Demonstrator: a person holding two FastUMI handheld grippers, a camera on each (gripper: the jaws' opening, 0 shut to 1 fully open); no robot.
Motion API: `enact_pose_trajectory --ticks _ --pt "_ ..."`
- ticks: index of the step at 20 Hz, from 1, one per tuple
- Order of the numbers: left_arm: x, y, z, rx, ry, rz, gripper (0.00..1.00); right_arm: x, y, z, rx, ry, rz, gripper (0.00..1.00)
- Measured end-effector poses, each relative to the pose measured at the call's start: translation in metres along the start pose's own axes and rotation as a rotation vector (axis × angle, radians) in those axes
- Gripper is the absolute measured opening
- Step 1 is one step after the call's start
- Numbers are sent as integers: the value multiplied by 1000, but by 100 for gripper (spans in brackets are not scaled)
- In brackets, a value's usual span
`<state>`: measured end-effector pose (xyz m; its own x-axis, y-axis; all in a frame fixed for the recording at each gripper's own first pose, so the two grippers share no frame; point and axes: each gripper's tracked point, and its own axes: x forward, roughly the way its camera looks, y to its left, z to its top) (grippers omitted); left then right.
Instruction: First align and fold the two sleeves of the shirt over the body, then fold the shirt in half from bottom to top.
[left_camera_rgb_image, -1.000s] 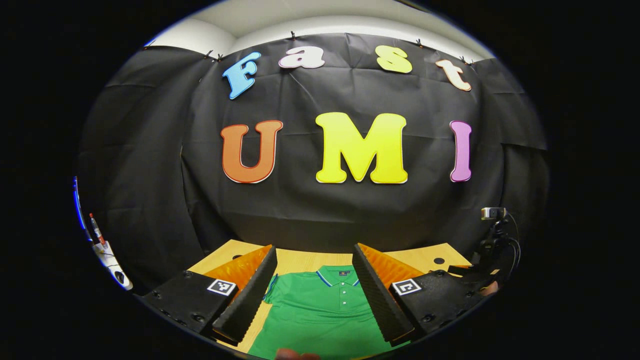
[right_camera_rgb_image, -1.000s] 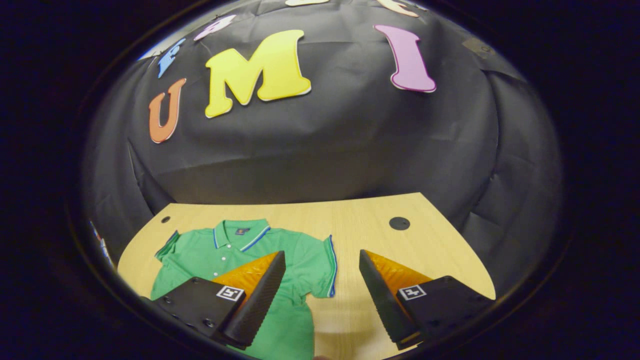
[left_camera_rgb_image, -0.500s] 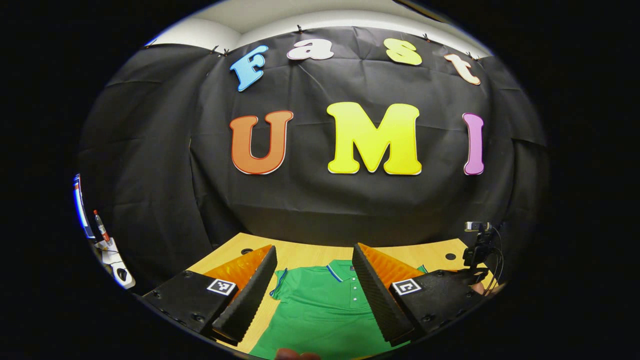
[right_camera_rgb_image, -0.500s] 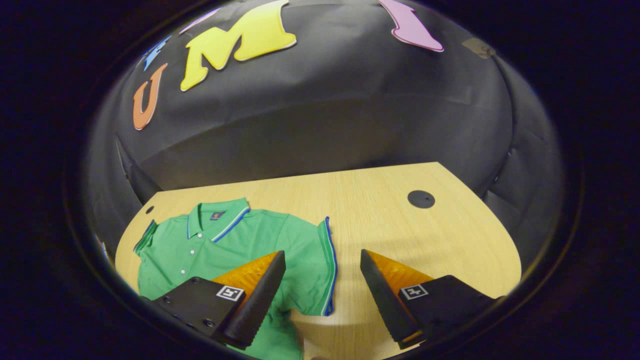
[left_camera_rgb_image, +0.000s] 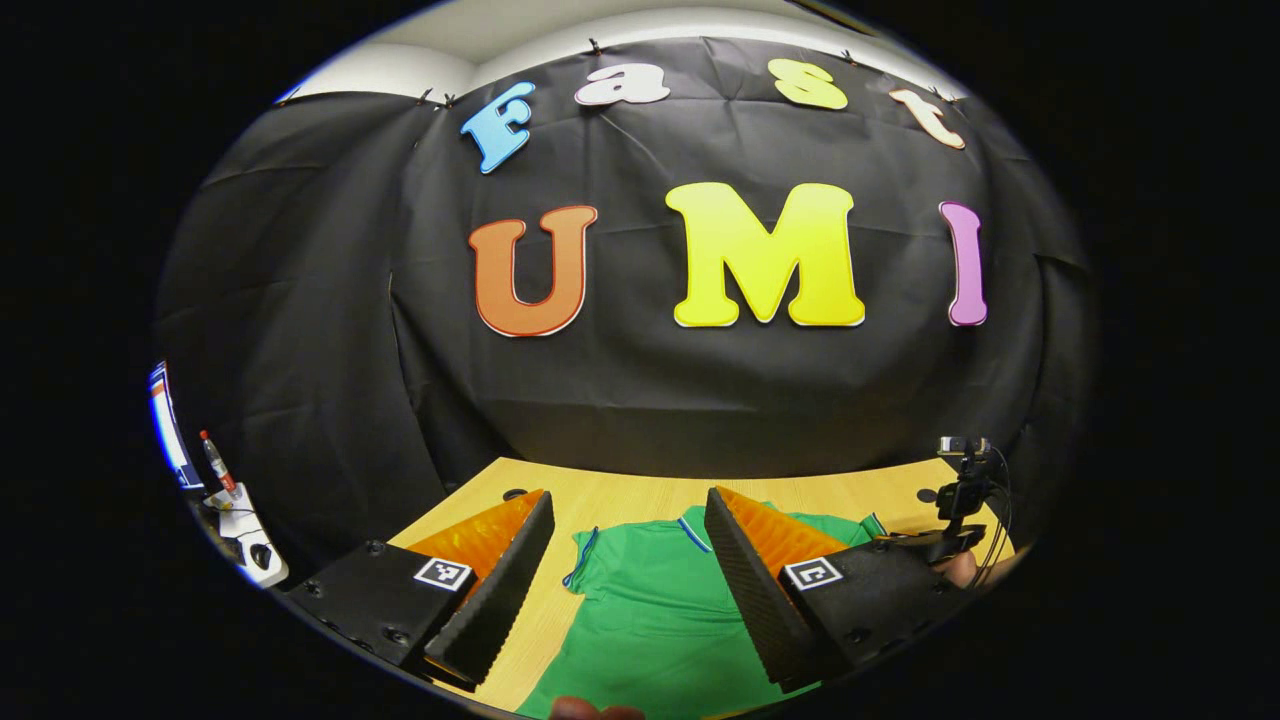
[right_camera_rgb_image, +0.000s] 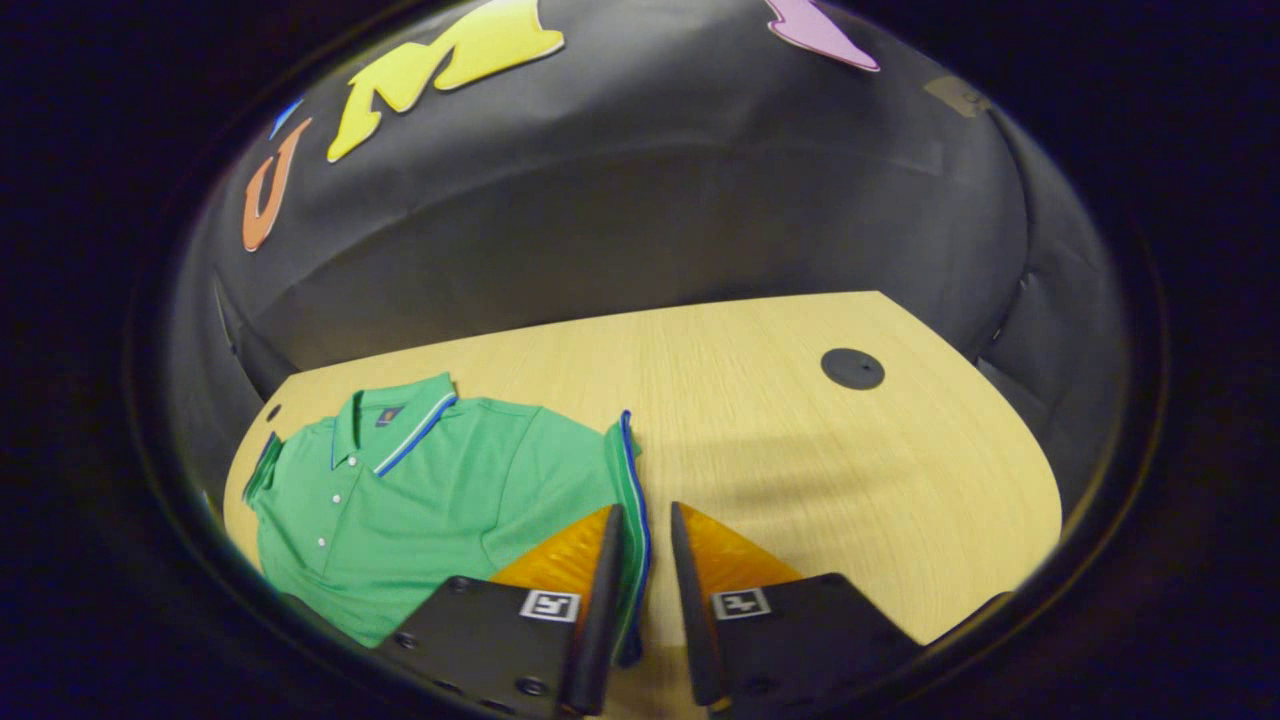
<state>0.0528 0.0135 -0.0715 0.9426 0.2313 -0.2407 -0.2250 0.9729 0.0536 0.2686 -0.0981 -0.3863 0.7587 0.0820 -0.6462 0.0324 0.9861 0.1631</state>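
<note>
Broadly, a pale wooden bench (right_camera_rgb_image: 800, 450) runs up to the black cloth wall (right_camera_rgb_image: 650, 220), with a dark round cap (right_camera_rgb_image: 852, 368) set in its top on the far right. On the bench's left part lies the green shirt (right_camera_rgb_image: 430, 500), spread flat, collar (right_camera_rgb_image: 395, 425) toward the wall and buttons down the front; its sleeves are trimmed with blue stripes. In the left gripper view the same shirt (left_camera_rgb_image: 650, 620) lies under and ahead of the left gripper (left_camera_rgb_image: 625, 560), whose fingers stand wide apart, released, with nothing between them. The right gripper (right_camera_rgb_image: 645, 600) has its fingers drawn nearly together around the striped hem of the shirt's sleeve (right_camera_rgb_image: 630, 500), the cloth edge passing between them; whether both fingers actually press on it I cannot tell. Farther off in the left gripper view, the right gripper (left_camera_rgb_image: 945, 535) shows at the shirt's far sleeve, a small camera (left_camera_rgb_image: 962, 447) riding above it. At that view's left edge, beyond the cloth, stands a small bottle (left_camera_rgb_image: 215, 462).
</note>
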Motion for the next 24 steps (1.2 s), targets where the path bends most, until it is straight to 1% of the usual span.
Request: enact_pose_trajectory --ticks 1,2,3,5,7,8,9,10,12,15,20,24 --pt "1 -1 -3 -2 8 -1 98 0 1 1 15 1 12 9" --pt "0 -2 -4 -2 12 -2 98 1 2 0 19 4 21 5" --pt "-1 -4 -3 1 11 -3 98 1 2 0 19 8 27 8" --pt "-4 -6 0 10 0 -4 98 -3 4 2 10 11 43 8" --pt "-7 -3 1 15 -7 0 98 -10 8 13 -2 -19 48 8" --pt "-8 -1 0 12 -3 2 98 -15 13 22 0 -39 55 8" --pt "-8 -1 0 6 0 3 98 -20 20 30 4 -54 67 4" --pt "-10 0 0 0 3 6 98 -25 26 37 10 -66 83 8" --pt "-12 4 -3 -9 3 9 98 -33 40 52 18 -89 108 8" --pt "-16 12 -7 6 10 22 98 -40 65 62 22 -101 136 8" --pt "-25 34 -4 19 -3 50 98 -41 117 56 -26 -91 178 8" --pt "-34 59 -7 16 -2 88 98 -32 156 35 -66 -41 203 8"
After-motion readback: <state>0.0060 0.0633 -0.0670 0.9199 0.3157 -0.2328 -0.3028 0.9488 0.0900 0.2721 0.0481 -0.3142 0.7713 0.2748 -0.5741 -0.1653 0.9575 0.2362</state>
